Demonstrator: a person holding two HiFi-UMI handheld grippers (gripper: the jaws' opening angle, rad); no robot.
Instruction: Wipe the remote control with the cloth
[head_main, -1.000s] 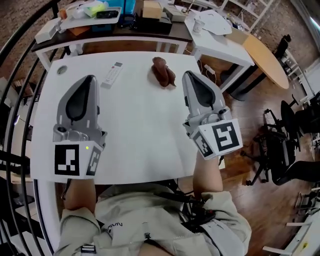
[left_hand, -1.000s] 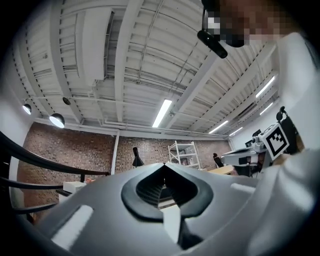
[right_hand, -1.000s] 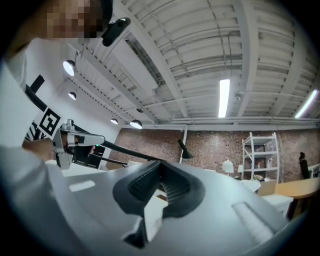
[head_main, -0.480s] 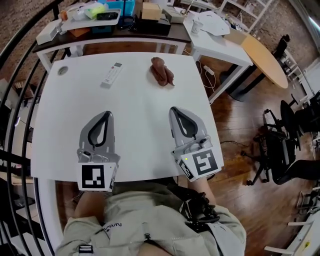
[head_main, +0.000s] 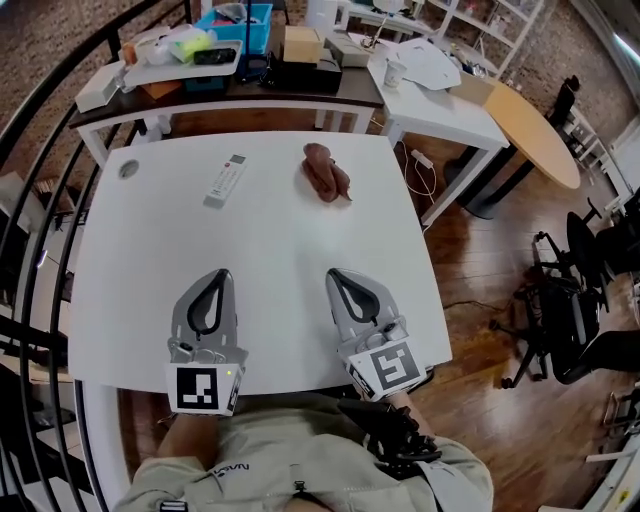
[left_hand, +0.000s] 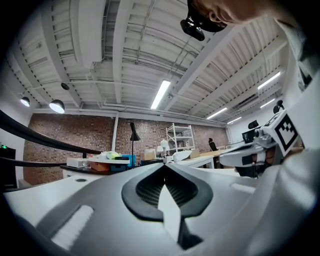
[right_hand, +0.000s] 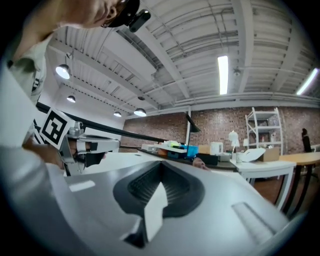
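The remote control (head_main: 224, 180) is a slim white bar with rounded ends. It lies flat on the white bench (head_main: 280, 235), toward the far left, and is turned at a slant so that its far end leans to the right. A small pale greenish patch shows near that far end, and faint rows of buttons run down its length, too small to make out one by one. To its right, well apart from it, sits the cloth (head_main: 326, 171), a reddish-brown piece crumpled into a long, lumpy heap near the far edge of the bench. Nothing touches either of them. A small round grey fitting (head_main: 128, 169) is set into the far left corner of the bench. Both tools sit at the near edge, side by side and pointing toward the far side, well short of the remote control and the cloth. The left gripper (head_main: 222, 273) has its jaws pressed fully together with nothing between them, and the right gripper (head_main: 332, 273) is likewise closed and empty. Each gripper's own view shows its dark ribbed pads meeting at the tip. Behind the bench, a dark table carries a blue bin (head_main: 235, 20) and a cardboard box (head_main: 302, 45).
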